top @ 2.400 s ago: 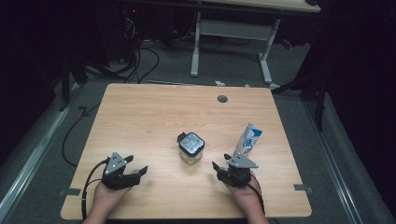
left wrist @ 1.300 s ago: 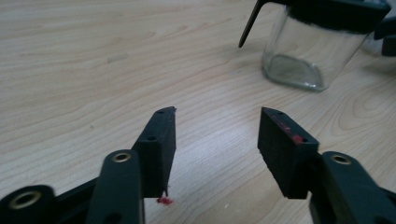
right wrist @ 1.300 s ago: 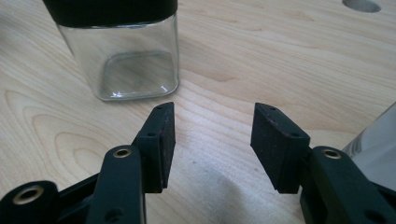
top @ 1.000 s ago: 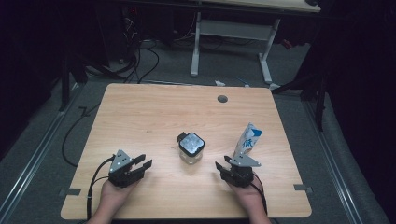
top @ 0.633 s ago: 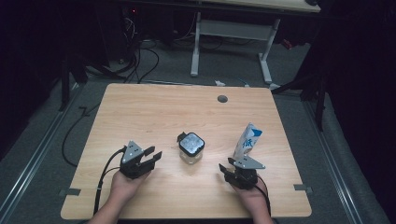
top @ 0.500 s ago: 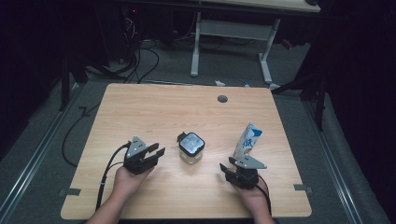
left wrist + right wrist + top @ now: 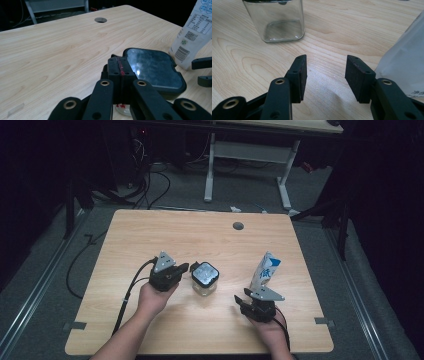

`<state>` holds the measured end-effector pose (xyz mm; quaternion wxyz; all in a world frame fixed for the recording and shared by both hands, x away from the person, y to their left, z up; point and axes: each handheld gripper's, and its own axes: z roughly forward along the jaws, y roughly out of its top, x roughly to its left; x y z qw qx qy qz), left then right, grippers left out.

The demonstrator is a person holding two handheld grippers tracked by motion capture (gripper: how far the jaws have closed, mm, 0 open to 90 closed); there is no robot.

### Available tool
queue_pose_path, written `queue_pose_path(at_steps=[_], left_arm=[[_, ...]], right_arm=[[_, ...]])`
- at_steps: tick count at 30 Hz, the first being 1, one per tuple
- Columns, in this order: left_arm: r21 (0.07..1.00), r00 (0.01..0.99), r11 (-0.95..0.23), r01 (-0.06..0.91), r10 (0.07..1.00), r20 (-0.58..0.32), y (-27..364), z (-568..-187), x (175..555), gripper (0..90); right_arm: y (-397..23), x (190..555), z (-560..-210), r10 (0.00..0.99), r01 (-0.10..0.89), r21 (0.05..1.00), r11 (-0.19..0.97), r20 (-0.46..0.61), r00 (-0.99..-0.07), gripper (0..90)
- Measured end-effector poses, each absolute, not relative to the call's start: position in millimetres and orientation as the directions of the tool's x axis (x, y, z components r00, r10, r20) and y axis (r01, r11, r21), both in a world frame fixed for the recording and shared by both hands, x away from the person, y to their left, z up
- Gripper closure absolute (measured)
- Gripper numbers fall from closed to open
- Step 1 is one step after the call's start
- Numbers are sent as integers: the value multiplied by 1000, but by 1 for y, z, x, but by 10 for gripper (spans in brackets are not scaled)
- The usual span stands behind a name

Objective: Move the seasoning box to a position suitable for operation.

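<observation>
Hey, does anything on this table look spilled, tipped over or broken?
Nothing stands out. The square clear glass jar with its black lid stands upright and closed, the white and blue pouch stands on its base, and the light wooden table shows no spill.

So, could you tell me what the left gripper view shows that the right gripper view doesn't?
Left gripper view: the left gripper, fingers just closed with nothing between them, the jar seen on its dark lid, the pouch with its barcode, and a round hole. Right gripper view: the right gripper, fingers open and empty, and the jar's clear glass body. Both share the jar, the pouch and the table.
</observation>
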<state>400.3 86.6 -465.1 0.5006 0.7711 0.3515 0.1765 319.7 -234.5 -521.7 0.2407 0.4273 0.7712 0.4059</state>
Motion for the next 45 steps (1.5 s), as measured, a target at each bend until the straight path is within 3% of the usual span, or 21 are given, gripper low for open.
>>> queue_pose_path(at_steps=[17, 45], left_arm=[[864, 705, -341, 371, 709, -23, 40, -461, 435, 900], [850, 719, -387, 358, 695, 14, 36, -472, 434, 900]], right_arm=[[-235, 320, -522, 852, 466, 830, 305, -19, -524, 522], [-235, 319, -522, 852, 471, 832, 293, -4, -523, 518]])
